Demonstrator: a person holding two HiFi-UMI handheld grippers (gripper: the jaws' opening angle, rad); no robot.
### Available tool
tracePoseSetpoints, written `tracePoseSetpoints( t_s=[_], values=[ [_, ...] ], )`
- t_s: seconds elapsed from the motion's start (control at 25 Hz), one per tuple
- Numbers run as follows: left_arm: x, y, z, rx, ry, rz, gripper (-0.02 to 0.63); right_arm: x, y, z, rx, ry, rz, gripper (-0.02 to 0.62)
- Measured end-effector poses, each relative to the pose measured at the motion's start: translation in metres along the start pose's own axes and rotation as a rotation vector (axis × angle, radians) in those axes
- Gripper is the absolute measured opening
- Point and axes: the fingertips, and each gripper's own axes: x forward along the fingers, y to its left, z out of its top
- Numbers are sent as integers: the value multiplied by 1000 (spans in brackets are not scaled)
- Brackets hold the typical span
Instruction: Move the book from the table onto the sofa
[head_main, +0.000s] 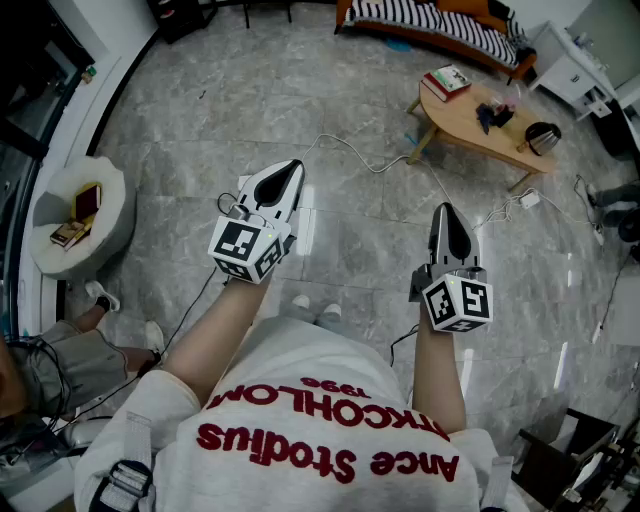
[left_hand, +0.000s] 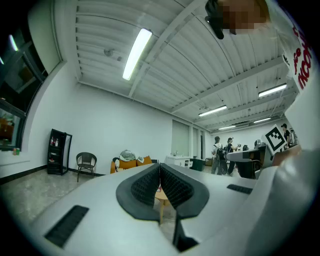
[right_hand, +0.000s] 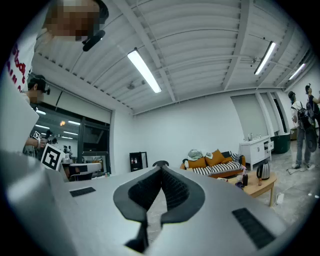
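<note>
The book (head_main: 447, 80), with a red and green cover, lies on the left end of a low wooden table (head_main: 470, 128) far ahead at the upper right of the head view. Beyond it stands the sofa (head_main: 432, 22) with a striped seat and orange cushions, also in the right gripper view as the sofa (right_hand: 216, 163). My left gripper (head_main: 291, 171) and right gripper (head_main: 444, 212) are both held up in front of me, well short of the table. Both are shut with nothing between the jaws, as the left gripper (left_hand: 159, 170) and right gripper (right_hand: 161, 172) views show.
A white cable (head_main: 360, 155) trails over the grey tiled floor towards the table. A kettle (head_main: 542, 137) and dark items sit on the table. A round white stool (head_main: 78, 215) with small items stands at left. White cabinet (head_main: 575, 70) at upper right. People stand far off at a counter (left_hand: 240, 155).
</note>
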Motion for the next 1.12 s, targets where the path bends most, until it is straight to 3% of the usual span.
tracePoseSetpoints(
  t_s=[0.6, 1.12],
  values=[
    [11, -14, 4, -6, -8, 14, 17, 7, -7, 10, 16, -15, 46, 28],
    [67, -15, -1, -6, -16, -3, 17, 41, -43, 9, 18, -5, 59, 28]
  ],
)
